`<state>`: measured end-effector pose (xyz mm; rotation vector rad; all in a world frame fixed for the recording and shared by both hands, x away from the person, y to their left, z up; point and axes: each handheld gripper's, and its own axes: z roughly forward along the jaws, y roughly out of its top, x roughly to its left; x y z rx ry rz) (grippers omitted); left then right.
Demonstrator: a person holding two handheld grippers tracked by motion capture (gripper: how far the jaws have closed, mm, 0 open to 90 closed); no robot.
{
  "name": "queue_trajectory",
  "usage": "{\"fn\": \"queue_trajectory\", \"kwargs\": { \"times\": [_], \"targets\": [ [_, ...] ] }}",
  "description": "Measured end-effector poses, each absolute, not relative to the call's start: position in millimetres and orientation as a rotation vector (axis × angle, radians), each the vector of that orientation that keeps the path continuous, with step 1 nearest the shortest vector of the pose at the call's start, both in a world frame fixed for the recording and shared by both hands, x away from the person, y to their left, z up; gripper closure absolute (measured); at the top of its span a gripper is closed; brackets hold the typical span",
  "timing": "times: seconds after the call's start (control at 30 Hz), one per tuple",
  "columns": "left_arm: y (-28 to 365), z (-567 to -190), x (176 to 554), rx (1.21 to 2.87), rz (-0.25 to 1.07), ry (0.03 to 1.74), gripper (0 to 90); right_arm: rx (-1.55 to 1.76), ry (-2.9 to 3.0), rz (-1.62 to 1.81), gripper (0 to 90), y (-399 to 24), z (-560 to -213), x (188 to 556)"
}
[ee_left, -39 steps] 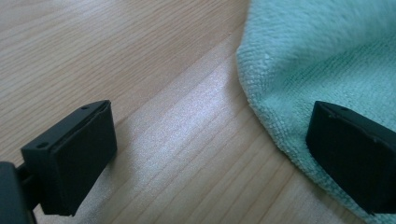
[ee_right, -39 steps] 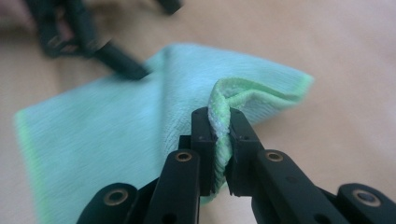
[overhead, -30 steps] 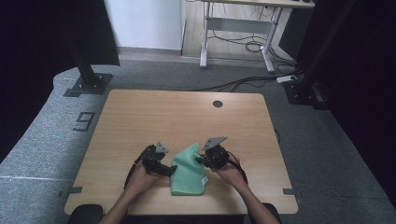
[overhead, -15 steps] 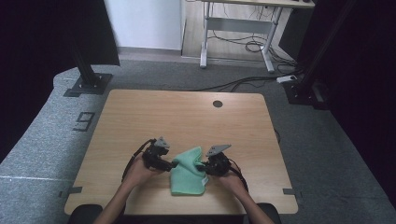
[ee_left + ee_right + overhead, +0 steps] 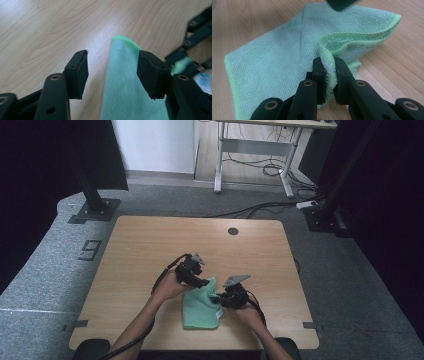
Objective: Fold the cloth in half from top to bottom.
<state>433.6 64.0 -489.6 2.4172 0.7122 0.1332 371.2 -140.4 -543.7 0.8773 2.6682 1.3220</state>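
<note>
We've got a fluffy green microfibre cloth (image 5: 274, 62) on a smooth, slightly shiny wood-grain desk (image 5: 37, 32), matt black plastic claws.

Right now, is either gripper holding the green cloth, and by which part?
The right gripper pinches the green cloth by a folded edge; the left gripper holds nothing.

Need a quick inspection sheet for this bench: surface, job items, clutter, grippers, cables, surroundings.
Surface: wooden table, round hole near far edge.
Job's things: green cloth, partly folded, lying near the front edge.
Clutter: nothing seen.
Grippers: left hand-held gripper has just been closing, jaws apart, cloth edge between them, pads not pressing; right hand-held gripper shut on a cloth fold.
Cables: black cable trails from left gripper; floor cables beyond the table.
Surroundings: grey carpet, desk frame behind, black stands.
</note>
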Motion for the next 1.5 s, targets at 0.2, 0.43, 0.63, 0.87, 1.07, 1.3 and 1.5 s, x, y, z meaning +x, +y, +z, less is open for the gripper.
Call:
{"fn": "queue_trajectory", "kwargs": {
  "times": [0.2, 0.43, 0.63, 0.87, 1.07, 1.3, 1.5],
  "targets": [
    [55, -508, 444, 2.453, 0.069, 0.73, 49.9, 0.878, 2.666, 1.334, 80.0, -142, -545, 371],
    [56, -520, 445, 2.459, -0.024, 0.712, 84.4, 0.889, 2.663, 1.346, 79.4, -143, -546, 372],
    [61, -500, 438, 2.432, 0.025, 0.674, 87.2, 0.891, 2.655, 1.325, 76.5, -143, -544, 371],
    [73, -486, 416, 2.415, 0.084, 0.631, 86.9, 0.908, 2.63, 1.3, 70.4, -143, -543, 370],
    [88, -481, 412, 2.378, 0.128, 0.645, 86.7, 0.878, 2.612, 1.292, 65.6, -141, -536, 367],
    [98, -476, 417, 2.336, 0.145, 0.657, 86.8, 0.867, 2.595, 1.316, 78.6, -143, -525, 370],
    [102, -472, 422, 2.308, 0.159, 0.656, 86.5, 0.842, 2.564, 1.34, 79.7, -145, -512, 371]
  ]
}}
